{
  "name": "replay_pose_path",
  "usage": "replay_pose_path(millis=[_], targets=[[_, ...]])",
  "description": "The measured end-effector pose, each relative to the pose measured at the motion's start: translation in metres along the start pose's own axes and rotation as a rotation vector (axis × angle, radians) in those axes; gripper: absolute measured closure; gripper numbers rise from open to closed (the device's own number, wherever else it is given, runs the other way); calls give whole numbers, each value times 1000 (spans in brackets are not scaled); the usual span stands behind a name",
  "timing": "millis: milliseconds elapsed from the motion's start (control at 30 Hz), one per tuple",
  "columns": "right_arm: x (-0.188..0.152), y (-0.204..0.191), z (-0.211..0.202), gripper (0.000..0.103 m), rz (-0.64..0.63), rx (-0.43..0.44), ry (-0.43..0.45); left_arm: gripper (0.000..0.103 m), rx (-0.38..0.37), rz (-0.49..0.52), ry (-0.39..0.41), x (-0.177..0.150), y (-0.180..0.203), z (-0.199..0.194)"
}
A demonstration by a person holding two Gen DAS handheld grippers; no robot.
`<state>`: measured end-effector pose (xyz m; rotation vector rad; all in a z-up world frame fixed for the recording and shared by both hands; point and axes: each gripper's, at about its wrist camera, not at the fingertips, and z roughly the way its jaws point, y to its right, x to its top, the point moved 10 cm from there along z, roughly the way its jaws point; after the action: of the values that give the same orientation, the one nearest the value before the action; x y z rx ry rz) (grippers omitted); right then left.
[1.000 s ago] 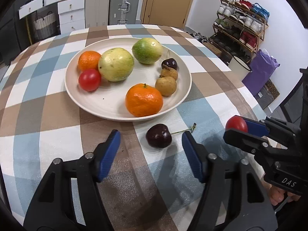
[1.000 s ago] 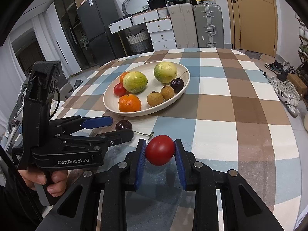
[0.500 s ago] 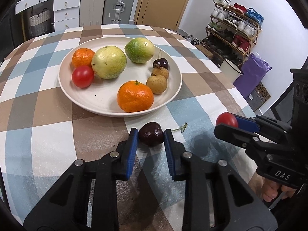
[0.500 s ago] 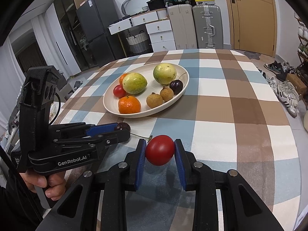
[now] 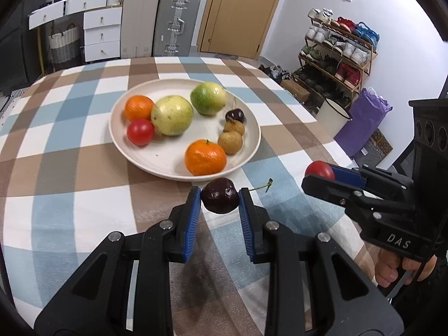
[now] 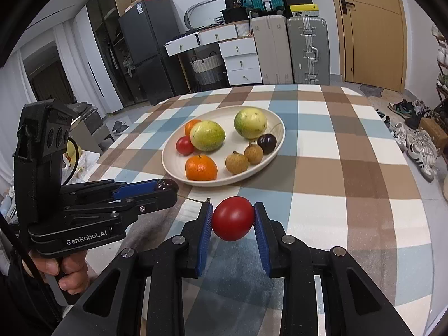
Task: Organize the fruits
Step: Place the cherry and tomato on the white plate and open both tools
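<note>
Left wrist view: fisheye, mounted just behind the left gripper (image 5: pixel 219 200), looking forward and down along its fingers across the checked tablecloth (image 5: pixel 70 151) toward the plate (image 5: pixel 252 151), close by, with a door and shoe rack beyond. Right wrist view: fisheye, set behind the right gripper (image 6: pixel 233 218), facing the same plate (image 6: pixel 173 172) from further right, slightly further off, with suitcases and a fridge behind. Shared by both: plate, tablecloth, suitcases, door. Each also catching the other gripper at its edge.
</note>
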<state>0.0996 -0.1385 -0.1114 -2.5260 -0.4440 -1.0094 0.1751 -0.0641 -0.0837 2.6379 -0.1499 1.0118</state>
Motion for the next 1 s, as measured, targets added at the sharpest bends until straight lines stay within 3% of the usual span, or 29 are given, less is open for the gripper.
replay_pose_path(millis=[633, 1000], targets=[[68, 2, -21, 73, -11, 31, 125, 78, 72, -26, 119, 49, -34, -45], [107, 10, -14, 73, 5, 50, 168, 78, 100, -21, 141, 73, -48, -42]])
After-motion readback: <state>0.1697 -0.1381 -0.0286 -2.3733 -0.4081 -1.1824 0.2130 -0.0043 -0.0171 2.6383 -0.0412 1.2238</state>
